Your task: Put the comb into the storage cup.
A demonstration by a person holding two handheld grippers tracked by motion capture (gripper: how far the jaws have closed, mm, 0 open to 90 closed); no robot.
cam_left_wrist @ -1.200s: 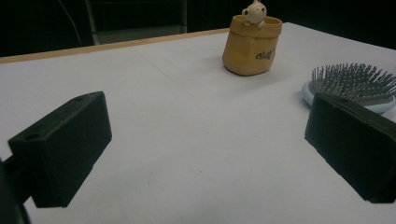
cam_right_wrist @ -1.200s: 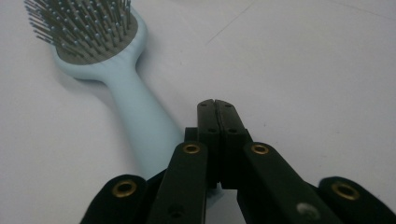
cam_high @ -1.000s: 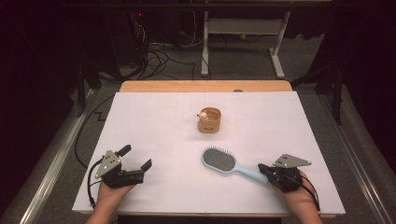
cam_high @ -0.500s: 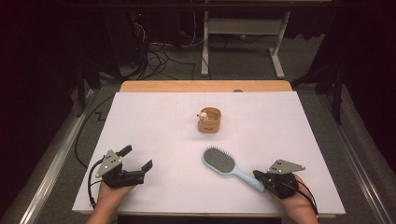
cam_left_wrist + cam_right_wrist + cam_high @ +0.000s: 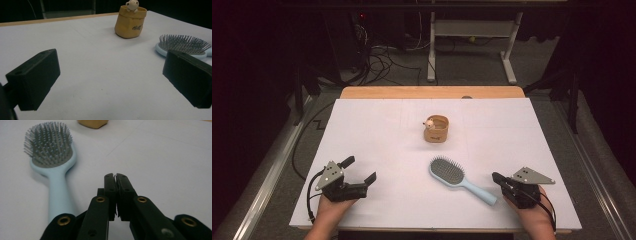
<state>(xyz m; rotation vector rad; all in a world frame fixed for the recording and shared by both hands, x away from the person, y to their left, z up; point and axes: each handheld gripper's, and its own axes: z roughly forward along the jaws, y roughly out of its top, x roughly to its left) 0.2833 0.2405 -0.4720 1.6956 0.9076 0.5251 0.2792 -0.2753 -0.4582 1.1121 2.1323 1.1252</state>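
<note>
Since before, our right gripper point(image 5: 498, 177) has let go of the brush point(image 5: 459, 179) and drawn back beside its handle, jaws closed on nothing. Our left gripper point(image 5: 360, 170) gapes wide.

Hairbrush point(image 5: 51, 170) handle end hidden behind the right tongs point(image 5: 115, 178).

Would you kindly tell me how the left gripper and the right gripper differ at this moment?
The left gripper has its jaws spread wide; the right gripper is shut. The left points toward the yellow pouch-shaped pot; the right lies beside the light blue hairbrush handle. Both are black, hand-held, low over the white table, holding nothing.
</note>
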